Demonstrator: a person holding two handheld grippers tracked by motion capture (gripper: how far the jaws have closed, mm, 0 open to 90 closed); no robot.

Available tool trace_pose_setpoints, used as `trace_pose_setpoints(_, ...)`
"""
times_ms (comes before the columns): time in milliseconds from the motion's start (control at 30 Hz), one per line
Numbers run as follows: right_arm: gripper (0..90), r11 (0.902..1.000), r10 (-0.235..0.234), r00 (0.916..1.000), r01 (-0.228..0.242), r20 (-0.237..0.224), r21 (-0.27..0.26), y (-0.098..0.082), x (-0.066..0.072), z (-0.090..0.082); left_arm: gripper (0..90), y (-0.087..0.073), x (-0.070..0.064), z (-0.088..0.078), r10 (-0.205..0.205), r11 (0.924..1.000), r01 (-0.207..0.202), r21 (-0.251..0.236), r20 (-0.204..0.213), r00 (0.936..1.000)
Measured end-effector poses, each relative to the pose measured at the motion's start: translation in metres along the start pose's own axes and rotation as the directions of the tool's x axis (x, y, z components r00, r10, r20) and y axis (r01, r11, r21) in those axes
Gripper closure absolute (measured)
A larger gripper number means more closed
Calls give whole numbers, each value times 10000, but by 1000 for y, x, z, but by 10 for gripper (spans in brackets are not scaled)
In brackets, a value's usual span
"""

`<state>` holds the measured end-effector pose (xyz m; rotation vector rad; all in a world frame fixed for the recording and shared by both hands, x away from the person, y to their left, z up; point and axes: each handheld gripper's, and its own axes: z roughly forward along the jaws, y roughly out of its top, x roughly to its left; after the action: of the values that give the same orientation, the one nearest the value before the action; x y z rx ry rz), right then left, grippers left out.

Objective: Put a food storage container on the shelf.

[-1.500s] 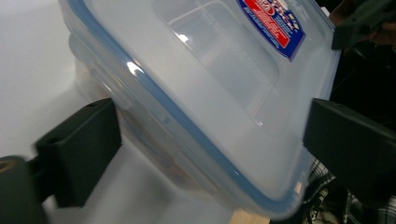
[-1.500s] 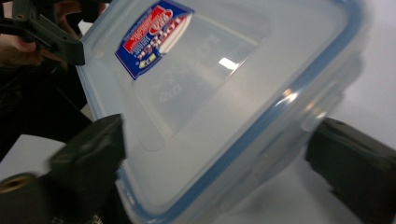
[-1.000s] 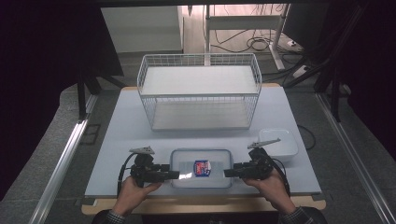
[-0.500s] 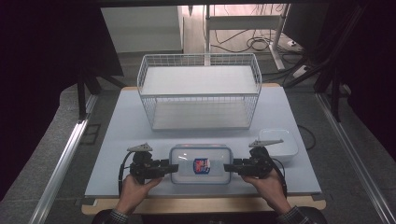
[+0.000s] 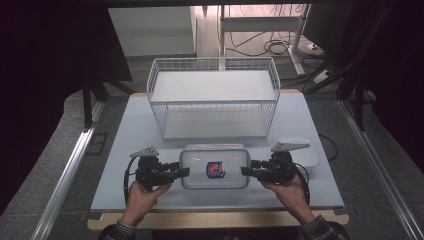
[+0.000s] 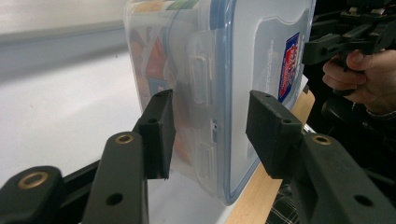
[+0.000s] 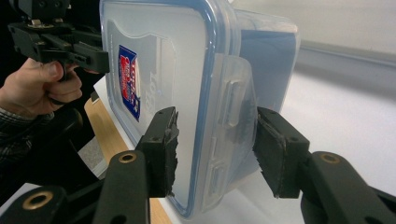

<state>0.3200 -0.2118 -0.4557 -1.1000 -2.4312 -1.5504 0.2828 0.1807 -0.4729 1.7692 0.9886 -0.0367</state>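
Now both fingers astride the lidded container (image 5: 215,168) (side latches).

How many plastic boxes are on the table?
2: a lidded box with a blue-rimmed lid sits near the front edge, between the left gripper and right gripper; a white one sits behind the right hand.

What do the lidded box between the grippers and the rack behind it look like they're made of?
The box looks like clear, glossy plastic: coloured contents show through its wall, and its blue-rimmed lid has moulded clip flaps. The rack looks like thin white-coated wire, probably metal, judging by its open grid walls.
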Motion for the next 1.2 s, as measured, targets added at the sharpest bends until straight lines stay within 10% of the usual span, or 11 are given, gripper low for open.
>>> trace_pose_setpoints(1200,509,9853,-1311,9911,1327,226,-1074,102,3,-26,528,94,-14,-25,1147,9874,-1207,-1027,-627,9914)
